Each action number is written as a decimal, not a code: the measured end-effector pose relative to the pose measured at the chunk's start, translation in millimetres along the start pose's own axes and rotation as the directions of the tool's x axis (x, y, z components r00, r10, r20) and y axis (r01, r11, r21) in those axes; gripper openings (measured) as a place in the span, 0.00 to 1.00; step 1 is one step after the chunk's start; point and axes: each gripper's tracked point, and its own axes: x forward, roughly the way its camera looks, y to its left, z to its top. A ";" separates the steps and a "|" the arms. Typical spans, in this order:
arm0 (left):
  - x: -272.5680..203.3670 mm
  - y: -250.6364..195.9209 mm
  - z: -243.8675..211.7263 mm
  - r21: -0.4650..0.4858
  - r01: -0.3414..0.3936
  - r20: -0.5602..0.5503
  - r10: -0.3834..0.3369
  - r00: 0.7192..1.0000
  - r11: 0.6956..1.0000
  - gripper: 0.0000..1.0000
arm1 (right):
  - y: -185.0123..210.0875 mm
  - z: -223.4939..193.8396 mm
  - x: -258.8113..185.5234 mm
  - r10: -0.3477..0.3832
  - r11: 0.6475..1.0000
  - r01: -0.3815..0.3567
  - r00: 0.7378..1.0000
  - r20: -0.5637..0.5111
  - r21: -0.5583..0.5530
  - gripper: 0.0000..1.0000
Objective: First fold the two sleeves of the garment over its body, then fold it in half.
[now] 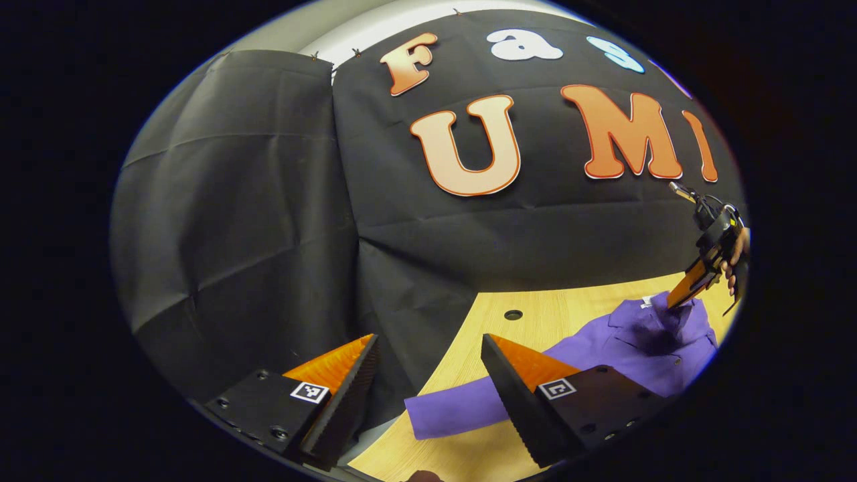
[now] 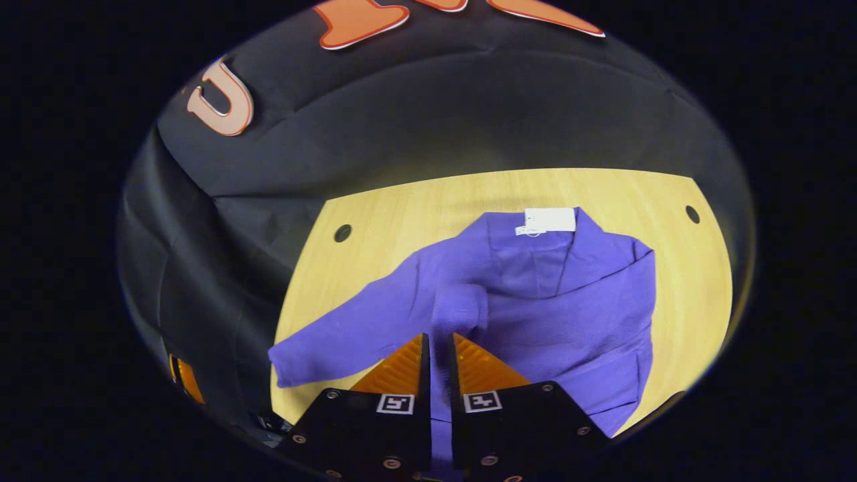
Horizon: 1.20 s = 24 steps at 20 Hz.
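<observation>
- While the right gripper [image 2: 438, 348] pinches a raised sleeve [image 2: 458, 311] over the purple garment [image 2: 569, 301], its jaws stand narrow.
- Left gripper [image 1: 428, 361] gapes wide above the other sleeve [image 1: 455, 408] near the table [image 2: 415, 201] edge.

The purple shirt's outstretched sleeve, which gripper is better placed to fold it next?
Left. The left gripper hangs open right above that sleeve, while the right gripper is shut on the other sleeve.

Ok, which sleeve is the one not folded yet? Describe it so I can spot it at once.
Start at the wooden table and find the purple garment lying on it. The unfolded sleeve runs from the garment's body out toward the table's edge beside the black cloth, lying flat on bare wood. The other sleeve is lifted over the body, pinched in the right gripper.
</observation>
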 end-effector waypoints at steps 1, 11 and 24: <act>2.9 0.9 -1.5 -0.003 -0.002 -0.006 0.002 1.000 1.000 0.97 | 7.0 0.7 -7.9 0.021 1.000 -0.021 1.000 0.015 -0.009 0.22; 61.5 -2.9 -74.2 -0.197 0.017 -0.296 -0.076 0.952 0.980 0.98 | -23.9 38.0 -112.5 0.037 0.983 0.022 0.949 0.313 -0.182 0.85; 111.0 -17.4 -239.4 -0.348 -0.058 -0.788 -0.258 0.558 0.936 0.98 | -97.6 8.0 -207.4 -0.042 0.977 0.137 0.878 0.477 -0.165 0.95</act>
